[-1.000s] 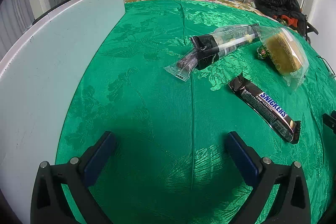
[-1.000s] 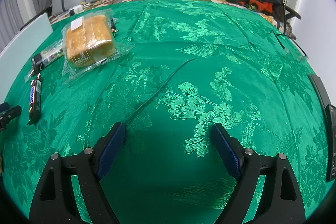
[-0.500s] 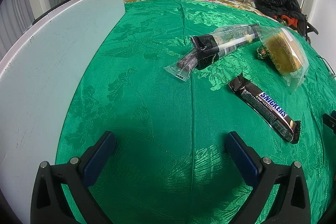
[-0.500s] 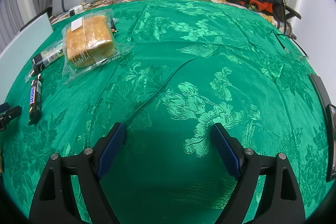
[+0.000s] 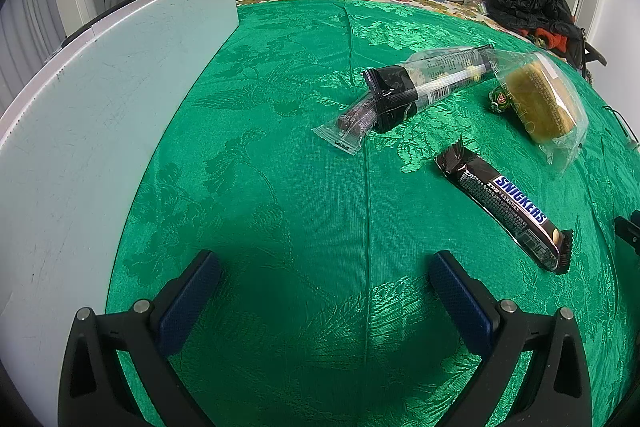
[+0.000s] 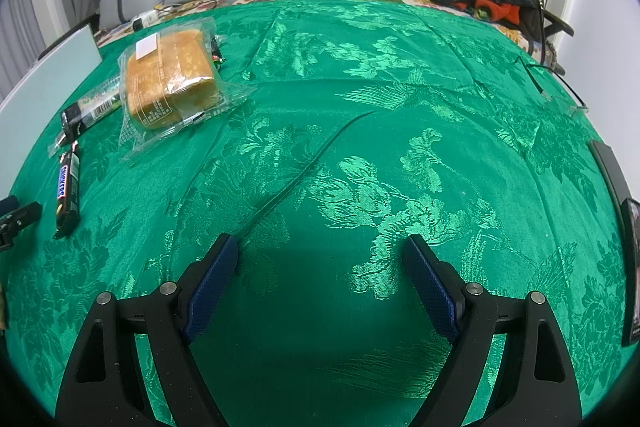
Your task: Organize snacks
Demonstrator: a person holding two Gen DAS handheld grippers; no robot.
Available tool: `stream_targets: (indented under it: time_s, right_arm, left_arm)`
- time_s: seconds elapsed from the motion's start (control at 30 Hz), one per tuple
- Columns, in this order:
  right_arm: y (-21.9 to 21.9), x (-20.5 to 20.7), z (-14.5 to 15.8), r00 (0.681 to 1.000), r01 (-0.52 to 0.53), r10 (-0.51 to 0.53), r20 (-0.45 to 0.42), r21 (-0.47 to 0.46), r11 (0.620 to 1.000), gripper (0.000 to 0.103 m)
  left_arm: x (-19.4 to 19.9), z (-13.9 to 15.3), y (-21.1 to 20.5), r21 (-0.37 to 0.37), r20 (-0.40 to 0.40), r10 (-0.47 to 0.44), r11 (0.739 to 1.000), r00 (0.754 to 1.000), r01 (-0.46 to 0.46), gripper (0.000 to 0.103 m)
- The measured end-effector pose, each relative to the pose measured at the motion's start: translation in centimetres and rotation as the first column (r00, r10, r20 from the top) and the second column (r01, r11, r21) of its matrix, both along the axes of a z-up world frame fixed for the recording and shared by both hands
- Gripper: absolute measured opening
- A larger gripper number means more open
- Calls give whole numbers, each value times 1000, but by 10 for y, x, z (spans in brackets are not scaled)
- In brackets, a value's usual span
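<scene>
Jaws wide, empty, on left hand-held gripper (image 5: pixel 324 263); likewise right hand-held gripper (image 6: pixel 320 247)

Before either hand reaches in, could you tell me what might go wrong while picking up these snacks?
The wrapped cake lies against the long clear packet and a small green candy, so lifting one may drag another. The Snickers bar lies flat on the loose green cloth; the jaws might pinch fabric. Squeezing could crush the soft cake.
</scene>
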State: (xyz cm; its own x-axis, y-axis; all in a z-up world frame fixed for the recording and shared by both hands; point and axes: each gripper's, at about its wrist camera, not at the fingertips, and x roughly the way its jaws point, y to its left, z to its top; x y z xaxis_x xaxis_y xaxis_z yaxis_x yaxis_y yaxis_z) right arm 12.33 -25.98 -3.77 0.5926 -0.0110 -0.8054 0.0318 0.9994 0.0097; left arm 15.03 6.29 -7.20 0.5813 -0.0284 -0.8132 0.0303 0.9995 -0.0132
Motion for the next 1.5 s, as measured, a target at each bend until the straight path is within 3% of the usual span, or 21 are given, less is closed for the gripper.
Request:
stream_targets:
  time_s: [1.23,1.3,1.43,1.5]
  right_arm:
    - [-1,0,-1,1000,0,0,1,3,1000,88]
    - [0,1,-1,1000,0,0,1,3,1000,88]
    - [0,1,-1,1000,0,0,1,2,1000,88]
    - [0,1,-1,1000,0,0,0,-1,1000,88]
  left_arm:
    - [-1,0,1,0,0,-2,1000,1000,2,103]
    - [1,1,0,2,-12,-14,1000,1000,14,103]
    - [9,8,-3,-6,-115,-90,996,989,90,102]
    - [15,22,-6,-18,-95,-132,991,987,131,102]
